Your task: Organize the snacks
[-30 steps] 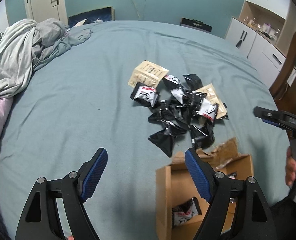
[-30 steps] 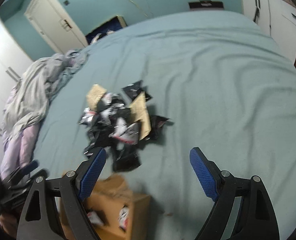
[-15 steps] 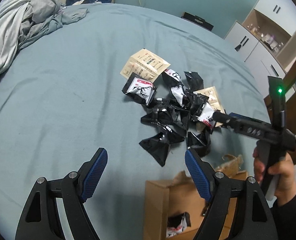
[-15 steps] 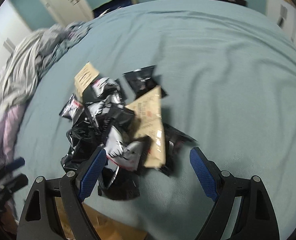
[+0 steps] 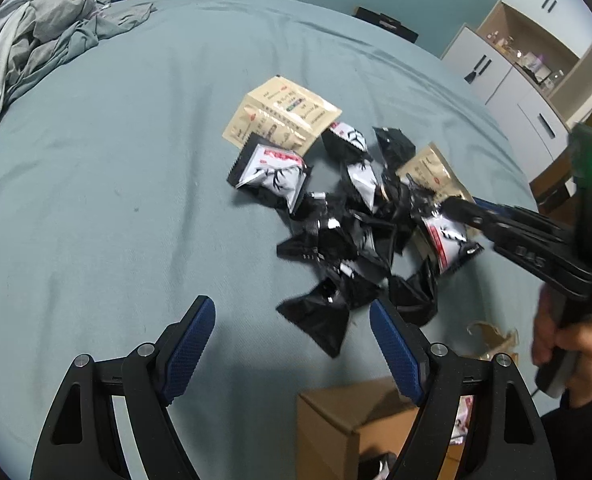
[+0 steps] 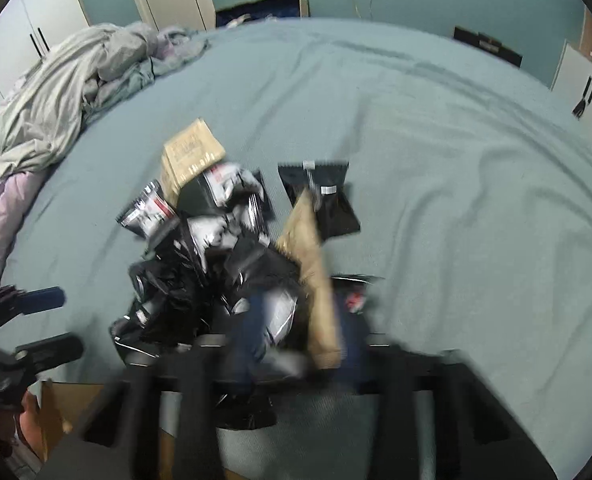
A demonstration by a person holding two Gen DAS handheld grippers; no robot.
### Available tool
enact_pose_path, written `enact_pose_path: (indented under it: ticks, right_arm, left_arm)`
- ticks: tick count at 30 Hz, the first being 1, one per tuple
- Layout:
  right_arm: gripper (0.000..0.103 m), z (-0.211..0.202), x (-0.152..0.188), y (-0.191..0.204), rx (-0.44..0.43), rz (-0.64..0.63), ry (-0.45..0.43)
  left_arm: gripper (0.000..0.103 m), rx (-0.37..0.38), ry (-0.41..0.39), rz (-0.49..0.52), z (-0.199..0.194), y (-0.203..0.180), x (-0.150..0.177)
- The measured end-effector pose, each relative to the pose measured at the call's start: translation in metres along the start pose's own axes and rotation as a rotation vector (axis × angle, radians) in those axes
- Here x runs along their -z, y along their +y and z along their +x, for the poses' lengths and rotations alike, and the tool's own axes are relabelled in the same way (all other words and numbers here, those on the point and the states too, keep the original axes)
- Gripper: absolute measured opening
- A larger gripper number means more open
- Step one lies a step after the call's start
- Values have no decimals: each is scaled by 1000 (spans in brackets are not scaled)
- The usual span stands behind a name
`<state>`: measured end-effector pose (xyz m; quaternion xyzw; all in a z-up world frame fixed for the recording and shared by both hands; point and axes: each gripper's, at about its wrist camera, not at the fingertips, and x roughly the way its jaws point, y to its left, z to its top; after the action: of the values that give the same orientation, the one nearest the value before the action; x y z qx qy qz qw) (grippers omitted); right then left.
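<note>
— What's the surface?
— A bed with a wrinkled teal-grey sheet (image 5: 107, 168), teal walls, white cabinets (image 5: 508, 76) behind.
— Any readable print?
— No; the tan paper sachet (image 5: 283, 114) has tiny lettering.
— The snacks?
— Crinkly black foil packets (image 5: 336, 240) heaped mid-bed, beyond the brown cardboard box (image 5: 352, 424).
— Grippers?
— Left hand-held gripper (image 5: 291, 344) spread, empty; right hand-held gripper (image 6: 296, 344) blurred, closing on a black-and-white packet (image 5: 448, 240); grip unclear.

Left wrist view: above the bed (image 5: 115, 152), facing forward and down at the snack packet pile (image 5: 352, 216) from near. Right wrist view: very close over the same pile (image 6: 215, 264), motion-blurred. Both share pile, bed, cardboard box (image 5: 348, 420).
</note>
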<state>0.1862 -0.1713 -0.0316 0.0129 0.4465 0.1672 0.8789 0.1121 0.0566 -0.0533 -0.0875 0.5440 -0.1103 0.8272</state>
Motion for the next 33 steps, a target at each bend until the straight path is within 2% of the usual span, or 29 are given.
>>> enact_pose_path:
  ticks: [1, 3, 8, 11, 13, 17, 19, 23, 27, 29, 33]
  right_arm:
    - [11, -5, 0, 2, -11, -1, -8]
    - [6, -15, 2, 6, -29, -1, -28]
    - [1, -36, 14, 2, -40, 15, -64]
    - [1, -60, 23, -7, -39, 73, -124]
    - [1, -76, 27, -12, -46, 103, -157]
    - [1, -112, 47, -22, -73, 165, -211]
    - [1, -129, 60, -24, -80, 188, -235]
    - [1, -152, 103, -27, -95, 235, -270]
    - [1, -161, 145, -29, -78, 313, -239]
    - [1, -172, 153, -29, -83, 340, -259]
    - [1, -185, 151, -17, -93, 316, -308]
  left_arm:
    - [80, 14, 2, 4, 1, 0, -2]
    - [80, 38, 17, 24, 7, -1, -7]
    - [80, 91, 102, 65, 38, -8, -20]
    - [77, 96, 148, 60, 52, -10, -22]
    - [67, 117, 179, 61, 61, -11, -22]
    - [63, 93, 181, 115, 67, -20, -21]
    - [40, 80, 181, 132, 68, -22, -21]
    - [39, 70, 181, 115, 66, -26, -21]
    - [38, -12, 103, 127, 39, -32, -19]
    - [38, -27, 44, 118, 15, -34, -17]
    - [37, -45, -49, 146, -34, -43, 0]
